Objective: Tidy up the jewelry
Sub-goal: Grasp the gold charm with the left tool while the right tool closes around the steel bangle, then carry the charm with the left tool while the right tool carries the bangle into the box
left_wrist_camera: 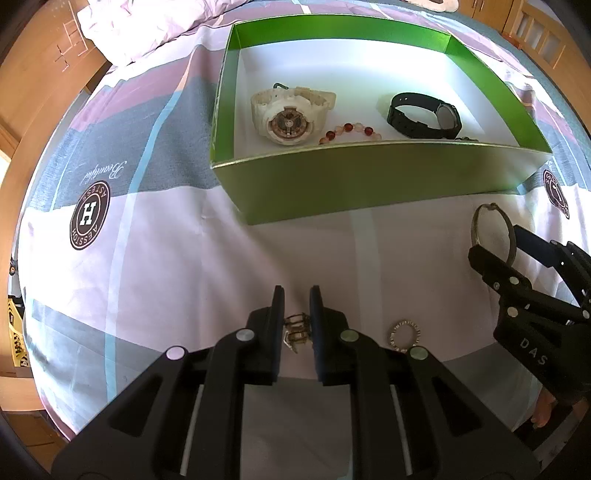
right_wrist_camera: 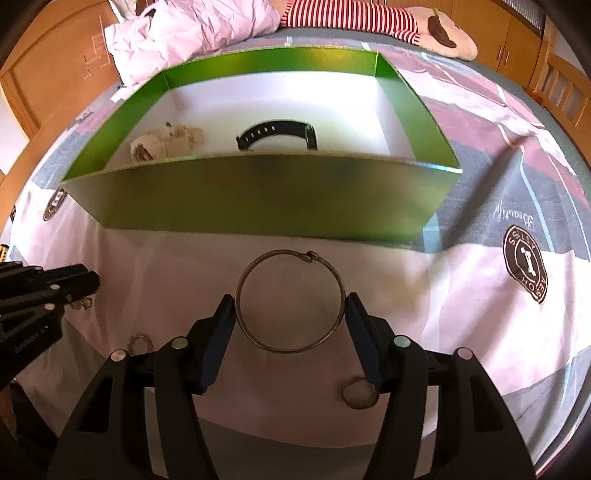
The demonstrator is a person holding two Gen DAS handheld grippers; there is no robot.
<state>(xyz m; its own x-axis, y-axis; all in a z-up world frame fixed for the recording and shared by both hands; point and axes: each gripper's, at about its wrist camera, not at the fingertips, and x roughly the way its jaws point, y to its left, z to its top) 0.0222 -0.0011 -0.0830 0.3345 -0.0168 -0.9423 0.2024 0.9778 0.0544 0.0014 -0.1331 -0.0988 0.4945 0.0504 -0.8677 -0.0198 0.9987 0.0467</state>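
My left gripper point(left_wrist_camera: 297, 295) points down at the bedsheet, shut on a small gold trinket point(left_wrist_camera: 295, 330) held between its pads. A thin metal bangle point(right_wrist_camera: 290, 301) sits between the pads of my right gripper point(right_wrist_camera: 290, 302); both pads touch its rim, so the gripper is shut on it. The left wrist view shows this bangle point(left_wrist_camera: 493, 232) in the right gripper point(left_wrist_camera: 496, 245) at the right edge. Behind both stands a green box point(left_wrist_camera: 369, 146) with a white floor holding a white watch point(left_wrist_camera: 280, 114), a red bead bracelet point(left_wrist_camera: 351, 133) and a black watch point(left_wrist_camera: 424, 112).
A small silver beaded loop point(left_wrist_camera: 406, 334) lies on the sheet right of my left gripper. Another small ring point(right_wrist_camera: 360, 393) lies under my right finger. A crumpled pink duvet point(right_wrist_camera: 192, 29) and a striped plush toy point(right_wrist_camera: 369, 18) lie behind the box. Wooden furniture surrounds the bed.
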